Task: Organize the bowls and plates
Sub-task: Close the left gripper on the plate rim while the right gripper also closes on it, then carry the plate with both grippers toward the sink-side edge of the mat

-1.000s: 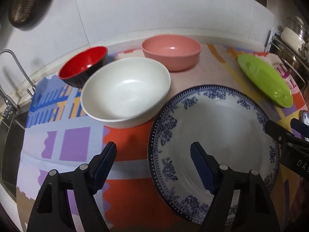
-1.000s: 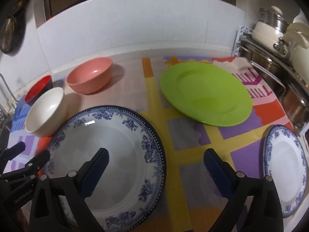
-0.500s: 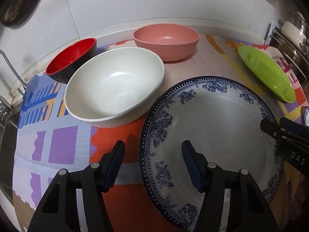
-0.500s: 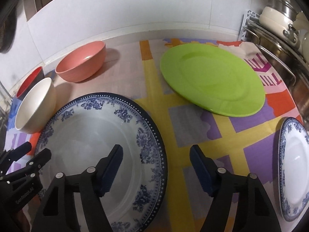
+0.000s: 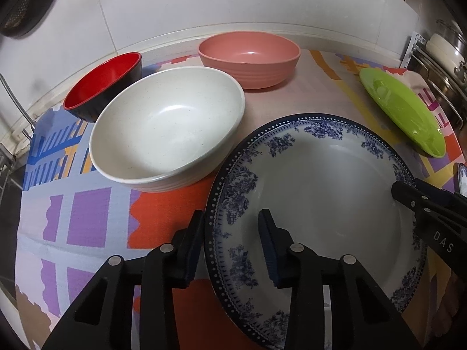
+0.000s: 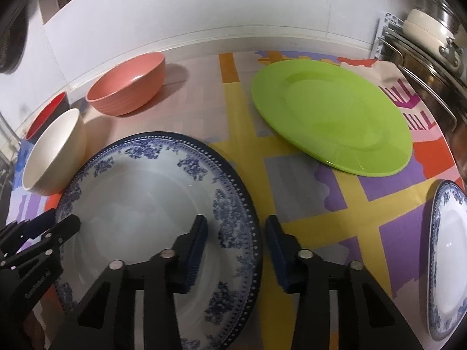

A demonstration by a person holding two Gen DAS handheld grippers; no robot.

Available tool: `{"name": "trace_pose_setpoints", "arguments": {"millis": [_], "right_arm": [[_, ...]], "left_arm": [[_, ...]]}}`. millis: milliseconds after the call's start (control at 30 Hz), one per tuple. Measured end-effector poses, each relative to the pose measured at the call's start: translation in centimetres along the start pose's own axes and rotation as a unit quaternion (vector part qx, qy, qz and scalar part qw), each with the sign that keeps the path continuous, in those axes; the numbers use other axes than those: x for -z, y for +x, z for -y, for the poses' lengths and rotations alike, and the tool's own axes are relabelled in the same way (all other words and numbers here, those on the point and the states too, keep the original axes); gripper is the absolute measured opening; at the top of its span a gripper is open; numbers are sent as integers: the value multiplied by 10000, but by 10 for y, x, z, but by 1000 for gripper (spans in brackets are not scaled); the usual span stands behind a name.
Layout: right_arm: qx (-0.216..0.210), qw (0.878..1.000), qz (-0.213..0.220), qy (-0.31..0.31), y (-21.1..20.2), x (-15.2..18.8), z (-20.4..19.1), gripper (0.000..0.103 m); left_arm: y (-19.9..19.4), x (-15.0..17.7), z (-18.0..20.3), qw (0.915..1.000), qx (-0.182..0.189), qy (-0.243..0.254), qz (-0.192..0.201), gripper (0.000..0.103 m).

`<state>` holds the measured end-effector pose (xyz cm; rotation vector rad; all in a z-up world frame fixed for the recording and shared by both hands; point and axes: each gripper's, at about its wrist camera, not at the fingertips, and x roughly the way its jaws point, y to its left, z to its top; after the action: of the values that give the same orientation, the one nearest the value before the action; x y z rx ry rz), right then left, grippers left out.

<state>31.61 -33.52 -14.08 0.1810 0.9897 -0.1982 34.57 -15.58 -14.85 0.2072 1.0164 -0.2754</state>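
Observation:
A large blue-and-white plate (image 5: 327, 180) lies on the patterned mat; it also shows in the right wrist view (image 6: 140, 204). My left gripper (image 5: 230, 243) is open and straddles its left rim, one finger outside, one over the plate. My right gripper (image 6: 236, 243) is open and straddles its right rim. A white bowl (image 5: 169, 125), a red-and-black bowl (image 5: 102, 84) and a pink bowl (image 5: 251, 55) stand behind the plate. A green plate (image 6: 329, 113) lies at the back right. A smaller blue-and-white plate (image 6: 449, 256) lies at the right edge.
A metal rack with pots (image 6: 432, 38) stands at the far right. A white tiled wall (image 6: 204, 5) runs along the back. A sink rail (image 5: 8, 96) is at the left edge.
Both grippers have moved down and closer to the large plate's opposite rims. Their fingers have narrowed from wide open to a smaller gap around each rim.

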Motion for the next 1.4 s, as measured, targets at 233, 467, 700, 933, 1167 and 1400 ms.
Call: {"name": "trace_pose_setpoints", "arguments": {"millis": [233, 467, 700, 933, 1167, 1400], "right_arm": [[18, 10000, -47, 18, -1, 0, 0, 38], [79, 10000, 31, -45, -13, 4, -2, 36], [222, 9996, 189, -51, -36, 8, -2, 34], [292, 9989, 361, -119, -61, 16, -10, 34], [403, 9972, 585, -235, -90, 29, -28, 34], [398, 9964, 669, -323, -109, 44, -53, 34]], "left_arm": [[-3, 3, 2, 10000, -33, 26, 54, 37], [-16, 7, 3, 9997, -94, 69, 235, 36], [-39, 14, 1, 9988, -92, 64, 477, 34], [-64, 27, -6, 9971, -102, 69, 754, 34], [-92, 43, -21, 9938, -168, 115, 1092, 34], [-114, 63, -51, 9923, -310, 37, 1197, 34]]}}
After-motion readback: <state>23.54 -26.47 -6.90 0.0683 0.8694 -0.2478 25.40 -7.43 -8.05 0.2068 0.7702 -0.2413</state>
